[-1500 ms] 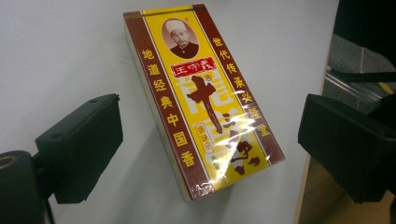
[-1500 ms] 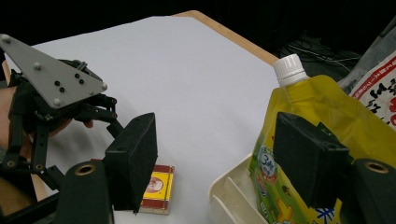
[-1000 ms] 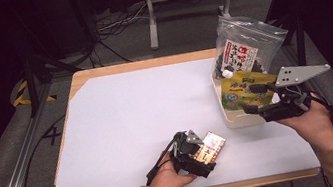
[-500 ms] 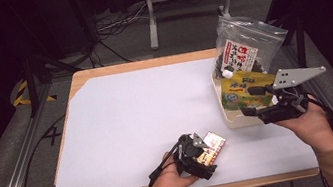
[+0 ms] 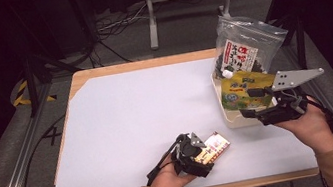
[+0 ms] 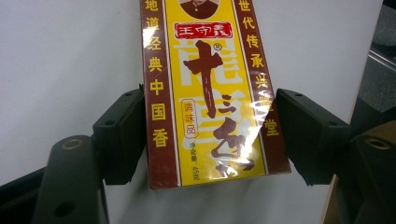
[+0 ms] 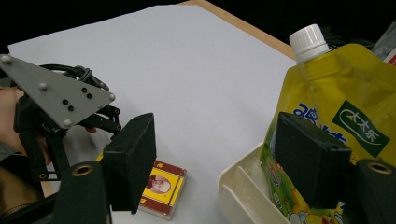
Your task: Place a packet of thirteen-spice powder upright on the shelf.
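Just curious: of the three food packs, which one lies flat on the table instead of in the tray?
The small yellow-and-brown box, between the left gripper's jaws.

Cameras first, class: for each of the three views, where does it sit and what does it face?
High view: above the table, looking down; both forearms show.
Left gripper view: on the left gripper, facing the yellow-and-maroon spice box between its closing jaws.
Right gripper view: on the right gripper, facing the yellow spouted pouch in the cream tray.
Shared: the spice box.
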### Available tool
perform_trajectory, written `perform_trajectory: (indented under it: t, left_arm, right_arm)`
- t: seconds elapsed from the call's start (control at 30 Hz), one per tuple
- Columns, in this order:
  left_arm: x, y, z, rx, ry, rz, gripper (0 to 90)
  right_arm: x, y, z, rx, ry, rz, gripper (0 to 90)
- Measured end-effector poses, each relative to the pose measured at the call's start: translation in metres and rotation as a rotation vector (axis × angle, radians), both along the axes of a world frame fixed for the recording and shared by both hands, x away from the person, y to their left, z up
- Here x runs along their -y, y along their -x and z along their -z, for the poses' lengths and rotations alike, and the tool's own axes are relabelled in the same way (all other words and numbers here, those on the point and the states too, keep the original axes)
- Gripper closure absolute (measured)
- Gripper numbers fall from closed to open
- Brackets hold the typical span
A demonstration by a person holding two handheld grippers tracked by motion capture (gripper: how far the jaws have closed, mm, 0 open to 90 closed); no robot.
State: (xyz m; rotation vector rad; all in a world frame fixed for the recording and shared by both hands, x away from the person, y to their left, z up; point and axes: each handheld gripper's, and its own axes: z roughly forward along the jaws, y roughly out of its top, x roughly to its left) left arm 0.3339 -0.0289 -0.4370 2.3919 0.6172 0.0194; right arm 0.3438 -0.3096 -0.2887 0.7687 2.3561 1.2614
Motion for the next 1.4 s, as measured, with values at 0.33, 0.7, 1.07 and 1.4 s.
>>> perform_trajectory:
  t: [0.33, 0.7, 1.07, 1.4]
  left_arm:
    - [-0.006, 0.002, -0.004, 0.026, 0.05, 0.004, 33.0]
    - [-0.019, 0.011, -0.026, 0.14, 0.183, -0.003, 33.0]
    - [-0.032, 0.015, -0.036, 0.249, 0.272, -0.049, 32.9]
    - [-0.036, 0.024, -0.042, 0.354, 0.343, -0.066, 32.8]
  right_arm:
    - [-0.002, 0.0, -0.001, -0.006, 0.003, -0.01, 31.8]
    - [-0.006, 0.002, -0.009, -0.003, 0.03, -0.018, 32.7]
    - [-0.014, 0.001, -0.021, -0.018, 0.052, -0.02, 33.5]
    - [-0.023, 0.002, -0.027, -0.07, 0.073, -0.025, 36.5]
